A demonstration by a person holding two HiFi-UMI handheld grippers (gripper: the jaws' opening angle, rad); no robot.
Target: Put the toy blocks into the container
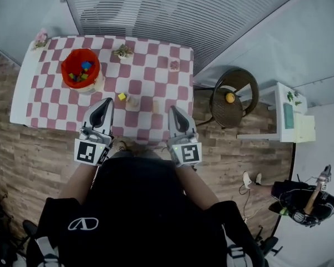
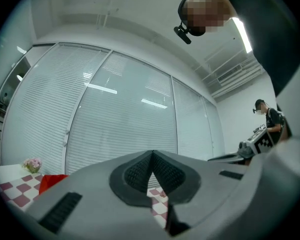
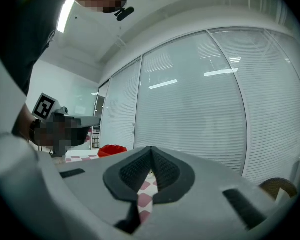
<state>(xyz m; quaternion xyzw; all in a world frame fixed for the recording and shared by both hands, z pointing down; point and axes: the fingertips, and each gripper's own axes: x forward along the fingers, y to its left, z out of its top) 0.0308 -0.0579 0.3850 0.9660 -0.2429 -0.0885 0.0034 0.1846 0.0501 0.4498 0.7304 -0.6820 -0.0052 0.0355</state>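
The ribbed black rubber pads (image 2: 136,173) of the left gripper (image 2: 152,154) meet at their tips with nothing between them, and the right gripper (image 3: 151,150) is just the same, its pads (image 3: 134,171) pressed together on air. Both point out over the near edge of the table (image 1: 156,54), whose top is covered by a soft pink-and-white checked cloth. Just beyond the fingertips, near the middle of that edge, lie a small yellow block (image 1: 122,97) and a paler block (image 1: 133,101), hard little cubes by the look of them. The container (image 1: 65,70), a round red tub that looks like thin plastic, stands toward the far left corner with coloured blocks (image 1: 82,71) already in it. The risk, as I judge it, is going in with the jaws closed: smooth wedge noses would shove a cube along the cloth or off the near edge. Dragging could also ruck the cloth, and a knock could tip the light tub.
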